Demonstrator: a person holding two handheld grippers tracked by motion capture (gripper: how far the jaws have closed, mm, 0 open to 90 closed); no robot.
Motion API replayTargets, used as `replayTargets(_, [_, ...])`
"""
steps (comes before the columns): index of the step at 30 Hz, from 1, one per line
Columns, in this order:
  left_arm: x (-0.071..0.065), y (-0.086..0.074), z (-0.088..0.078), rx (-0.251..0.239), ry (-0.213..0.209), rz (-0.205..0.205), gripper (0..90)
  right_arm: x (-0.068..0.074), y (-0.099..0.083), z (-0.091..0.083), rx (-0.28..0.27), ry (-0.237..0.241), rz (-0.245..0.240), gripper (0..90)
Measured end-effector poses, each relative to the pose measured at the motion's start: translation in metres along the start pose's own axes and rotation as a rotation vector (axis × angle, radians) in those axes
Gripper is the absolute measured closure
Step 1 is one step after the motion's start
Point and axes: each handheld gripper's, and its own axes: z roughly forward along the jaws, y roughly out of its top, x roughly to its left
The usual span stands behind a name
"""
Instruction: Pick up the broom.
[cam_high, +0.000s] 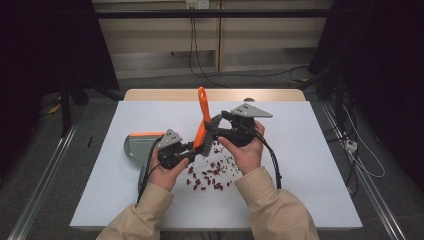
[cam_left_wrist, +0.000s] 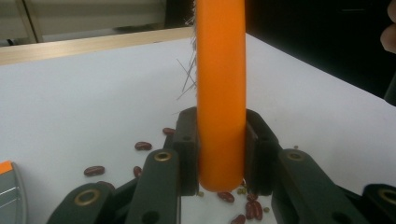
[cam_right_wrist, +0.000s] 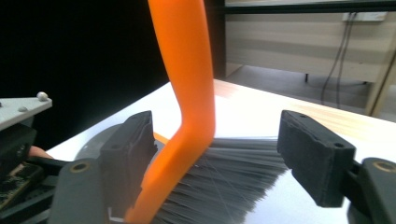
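Observation:
An orange-handled brush (cam_high: 202, 107) with grey bristles (cam_right_wrist: 229, 179) stands tilted over the white table, handle pointing up and away. My left gripper (cam_high: 196, 145) is shut on the brush's orange lower end (cam_left_wrist: 220, 93), both pads pressed against it. My right gripper (cam_high: 210, 125) is open around the brush from the other side. One of its pads (cam_right_wrist: 130, 149) lies next to the orange handle (cam_right_wrist: 189, 70); the other pad (cam_right_wrist: 313, 158) stands well apart beyond the bristles. Several dark red beans (cam_high: 212, 172) lie scattered under both grippers, also seen as beans (cam_left_wrist: 142, 146) past the left jaws.
A grey dustpan (cam_high: 136, 146) with an orange rim lies flat at the left, beside my left hand. The white table sheet (cam_high: 310, 165) stretches to the right and front. Cables (cam_high: 272, 165) trail from the grippers along both sleeves.

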Motion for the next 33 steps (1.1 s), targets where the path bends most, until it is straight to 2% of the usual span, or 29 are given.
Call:
replayTargets(8, [-0.001, -0.001, 0.002, 0.007, 0.000, 0.002, 70.9, 0.003, -0.007, 0.006, 0.032, -0.005, 0.012, 20.4])
replayTargets(16, [0.000, -0.003, 0.005, 0.013, 0.024, 0.006, 70.9, 0.007, -0.014, 0.012, 0.055, -0.019, 0.021, 18.3])
replayTargets(18, [0.000, -0.004, 0.005, 0.014, 0.034, 0.011, 70.9, 0.009, -0.016, 0.014, 0.065, -0.021, 0.034, 18.1])
replayTargets(23, [0.000, -0.004, 0.004, 0.008, 0.056, 0.018, 70.9, 0.015, -0.021, 0.020, 0.063, -0.069, 0.058, 21.9])
replayTargets(26, [-0.001, -0.004, 0.004, -0.009, 0.071, 0.014, 70.9, 0.019, -0.022, 0.023, 0.069, -0.073, 0.076, 21.8])
replayTargets(28, [-0.002, -0.003, 0.003, -0.016, 0.076, 0.023, 71.0, 0.021, -0.024, 0.026, 0.080, -0.090, 0.086, 22.2])
replayTargets(30, [-0.004, -0.002, 0.003, -0.025, 0.075, 0.037, 70.9, 0.024, -0.025, 0.033, 0.099, -0.090, 0.124, 23.0])
replayTargets(33, [-0.010, -0.002, 0.004, -0.023, 0.068, 0.058, 70.0, 0.026, -0.025, 0.036, 0.106, -0.112, 0.133, 24.3])
